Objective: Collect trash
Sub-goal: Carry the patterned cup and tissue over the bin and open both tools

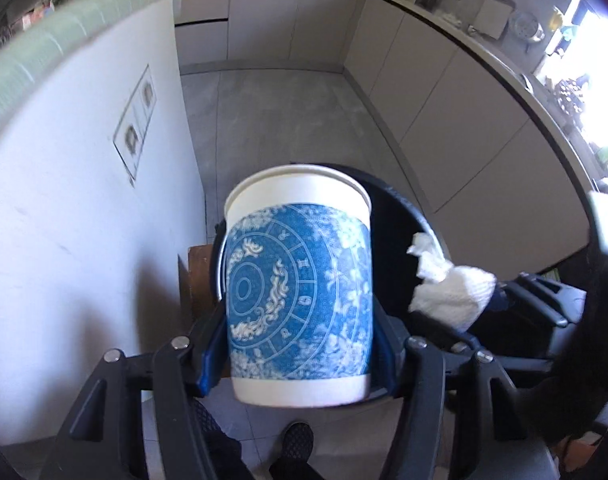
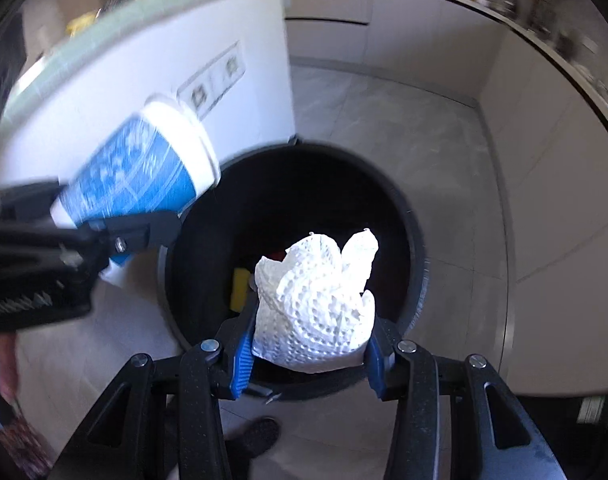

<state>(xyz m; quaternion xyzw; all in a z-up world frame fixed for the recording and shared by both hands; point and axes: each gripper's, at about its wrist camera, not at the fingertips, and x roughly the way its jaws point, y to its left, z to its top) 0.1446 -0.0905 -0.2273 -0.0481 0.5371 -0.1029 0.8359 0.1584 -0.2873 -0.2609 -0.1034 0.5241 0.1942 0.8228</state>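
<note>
My left gripper (image 1: pixel 300 344) is shut on a white paper cup (image 1: pixel 300 288) with a blue ornamental print, held by its sides above a round black trash bin (image 1: pixel 404 208). In the right wrist view the same cup (image 2: pixel 144 172) hangs tilted over the bin's left rim (image 2: pixel 172 240). My right gripper (image 2: pixel 308 344) is shut on a crumpled white paper towel (image 2: pixel 316 304), right over the bin's dark opening. That towel (image 1: pixel 448 292) also shows to the right of the cup in the left wrist view. Yellow and red scraps (image 2: pixel 240 288) lie inside the bin.
A white wall (image 1: pixel 84 200) with a socket panel (image 1: pixel 138 120) stands left of the bin. Pale cabinet fronts (image 1: pixel 464 128) under a cluttered counter run along the right and back. Grey tiled floor (image 1: pixel 272 120) stretches beyond the bin. A person's dark shoe (image 1: pixel 298 444) stands below it.
</note>
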